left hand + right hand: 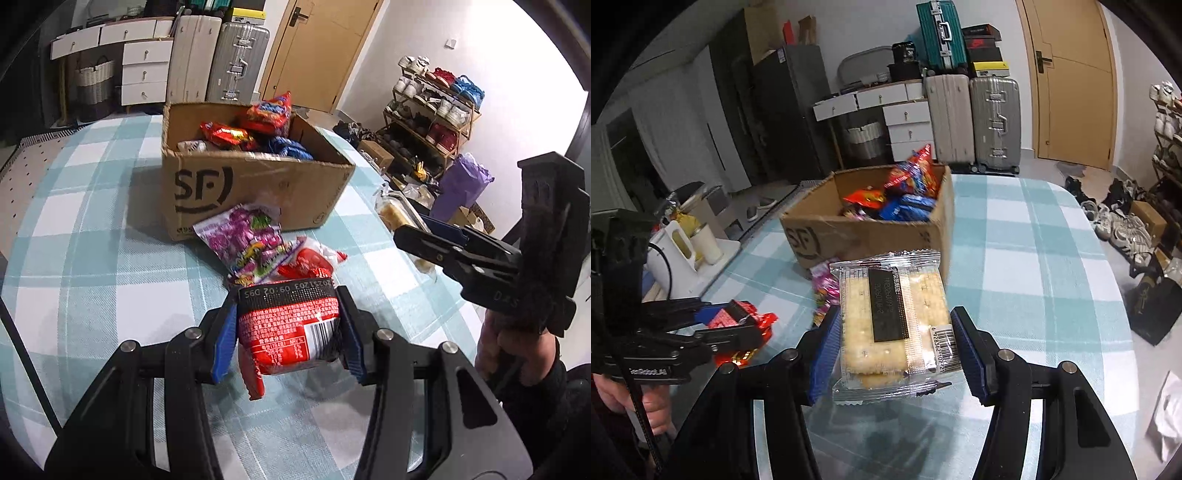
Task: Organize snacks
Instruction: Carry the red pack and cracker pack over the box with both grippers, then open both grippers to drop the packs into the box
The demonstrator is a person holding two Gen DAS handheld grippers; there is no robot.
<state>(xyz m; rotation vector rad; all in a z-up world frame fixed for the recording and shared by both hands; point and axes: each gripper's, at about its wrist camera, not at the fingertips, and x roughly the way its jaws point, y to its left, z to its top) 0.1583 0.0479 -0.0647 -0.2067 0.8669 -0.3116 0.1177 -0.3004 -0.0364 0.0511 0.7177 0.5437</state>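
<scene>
My left gripper (288, 328) is shut on a red snack packet (288, 332) and holds it above the checked tablecloth. It also shows in the right wrist view (738, 325) with the red packet (731, 317). My right gripper (894, 339) is shut on a clear cracker packet (890, 321); it shows in the left wrist view (417, 236) with the crackers (395, 214). The cardboard box (251, 192) holds several red and blue snack bags (258, 125). A purple bag (243, 236) and a red-and-white bag (310, 258) lie in front of the box.
The table (1034, 240) has a blue-and-white checked cloth. A white kettle and cups (679, 247) stand off the table's left side. Suitcases (975, 122), drawers, a door and a shoe rack (432, 114) stand around the room.
</scene>
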